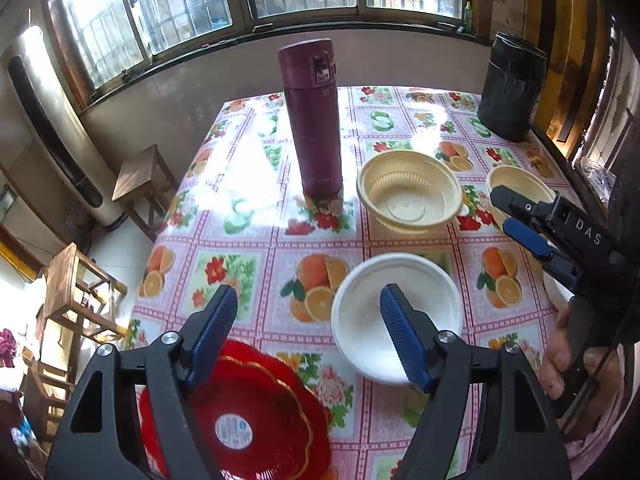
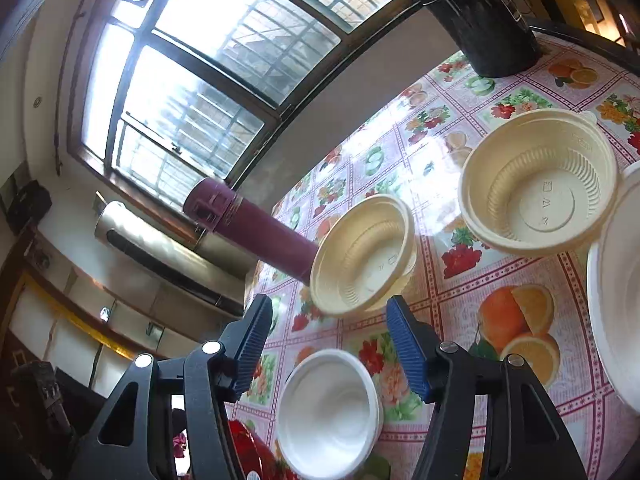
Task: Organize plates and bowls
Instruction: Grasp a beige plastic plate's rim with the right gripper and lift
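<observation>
- Two cream ribbed bowls, one white bowl and one red plate lie on the table; landmark for places: the maroon flask (image 1: 312, 120), standing upright mid-table.
- Edges: the table's left edge (image 1: 160, 240) runs past the flask on its window-lit side; below that edge stand wooden stools (image 1: 142, 184). The far edge meets the wall under the window. A black cylinder (image 1: 512, 88) stands at the far right corner, well apart from the flask.
- Open room: bare cloth lies left of the flask and between the flask and the near dishes.
- Near cream bowl (image 1: 408, 192) sits just right of the flask's base. The second cream bowl (image 1: 520, 188) lies further right, partly behind the right gripper (image 1: 508, 212).
- White bowl (image 1: 396, 316) lies nearer the camera than the flask, and to its right; the red plate (image 1: 256, 408) is nearest, at the near edge.
- Left gripper (image 1: 312, 332): jaws wide, nothing between the pads; its right finger overlaps the white bowl in view, contact not determinable; the red plate is below it.
- Right gripper: jaws apart, holding nothing; in its own view the near cream bowl (image 2: 362, 256) shows just beyond the fingertips and the white bowl (image 2: 328, 412) between the fingers, lower down. A hand (image 1: 568, 360) grips its handle.
- Surface: glossy cloth printed with fruit and flowers (image 1: 240, 264), strong glare by the flask.
- Room: barred window, tall standing unit (image 1: 52, 120) at left.
</observation>
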A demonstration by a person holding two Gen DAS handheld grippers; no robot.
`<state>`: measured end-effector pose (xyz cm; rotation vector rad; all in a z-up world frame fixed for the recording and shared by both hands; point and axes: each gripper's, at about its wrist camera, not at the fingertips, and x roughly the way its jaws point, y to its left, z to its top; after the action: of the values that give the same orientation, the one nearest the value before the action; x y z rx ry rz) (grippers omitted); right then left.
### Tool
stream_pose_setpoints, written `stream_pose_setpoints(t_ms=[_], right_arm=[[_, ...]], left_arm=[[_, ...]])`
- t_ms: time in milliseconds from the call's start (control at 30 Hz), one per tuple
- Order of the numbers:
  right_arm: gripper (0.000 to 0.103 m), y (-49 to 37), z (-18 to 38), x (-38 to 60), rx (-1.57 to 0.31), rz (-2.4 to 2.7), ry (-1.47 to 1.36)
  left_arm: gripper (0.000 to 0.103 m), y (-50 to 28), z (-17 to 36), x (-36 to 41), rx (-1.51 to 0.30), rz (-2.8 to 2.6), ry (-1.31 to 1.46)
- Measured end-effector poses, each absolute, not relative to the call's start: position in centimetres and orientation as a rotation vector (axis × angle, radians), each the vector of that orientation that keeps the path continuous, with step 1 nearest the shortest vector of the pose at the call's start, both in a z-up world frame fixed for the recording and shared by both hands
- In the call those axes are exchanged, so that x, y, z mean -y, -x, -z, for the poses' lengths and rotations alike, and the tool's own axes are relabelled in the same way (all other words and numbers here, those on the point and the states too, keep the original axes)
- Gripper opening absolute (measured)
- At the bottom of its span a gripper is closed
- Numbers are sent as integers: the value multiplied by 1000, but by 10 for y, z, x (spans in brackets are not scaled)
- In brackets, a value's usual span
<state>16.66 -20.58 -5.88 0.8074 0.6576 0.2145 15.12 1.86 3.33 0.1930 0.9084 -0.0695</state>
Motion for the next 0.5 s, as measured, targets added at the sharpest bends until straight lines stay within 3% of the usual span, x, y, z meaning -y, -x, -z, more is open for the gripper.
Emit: stream_pose_setpoints(t_ms=[200, 500], right_arm=[[62, -210, 78, 222, -686, -126, -952], [62, -238, 91, 222, -700, -51, -835]], left_arm=[[74, -236, -27, -4, -1012, 46, -167], [74, -298, 30, 17, -1163, 15, -88]])
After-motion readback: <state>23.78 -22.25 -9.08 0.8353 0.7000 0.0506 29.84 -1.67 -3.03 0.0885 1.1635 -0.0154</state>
